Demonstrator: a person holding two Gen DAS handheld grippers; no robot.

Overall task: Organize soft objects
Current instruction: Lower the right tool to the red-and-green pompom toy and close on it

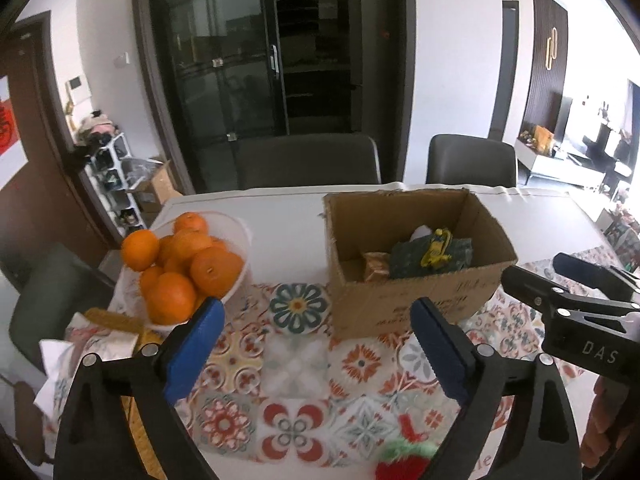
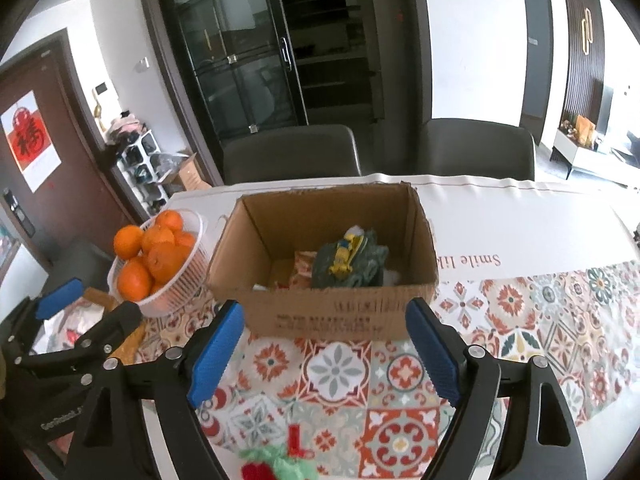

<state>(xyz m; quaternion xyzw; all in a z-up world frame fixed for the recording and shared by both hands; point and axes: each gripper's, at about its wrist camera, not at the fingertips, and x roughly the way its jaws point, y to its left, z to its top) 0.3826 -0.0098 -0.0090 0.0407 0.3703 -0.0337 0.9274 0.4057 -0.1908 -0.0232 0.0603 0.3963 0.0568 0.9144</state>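
A table (image 1: 280, 216) is carrying everything, with a tile-patterned cloth (image 2: 520, 320) lying over its near part. Two dark chairs (image 2: 288, 152) are standing at the far edge.

A cardboard box (image 2: 332, 312), open at the top, is sitting on the cloth toward the middle. Inside it, a dark green soft item with a yellow piece on top (image 2: 352, 264) is lying against an orange-brown item (image 1: 376, 266); something white (image 1: 422, 232) is showing behind them.

A white basket (image 2: 180, 284) of oranges (image 1: 176, 264) is standing just left of the box, apart from it. Crumpled paper and a yellow-brown item (image 1: 116, 320) are lying near the basket's base.

The left gripper (image 1: 318, 344) is hovering above the cloth, blue pads spread wide, gripping nothing. The right gripper (image 2: 324, 344) is likewise hanging wide open and holding nothing, pointing at the box front.

A red and green plush, strawberry-like (image 1: 404, 464), is lying on the cloth at the near edge, below both grippers and outside the box; its lower part is cut off by the frame.
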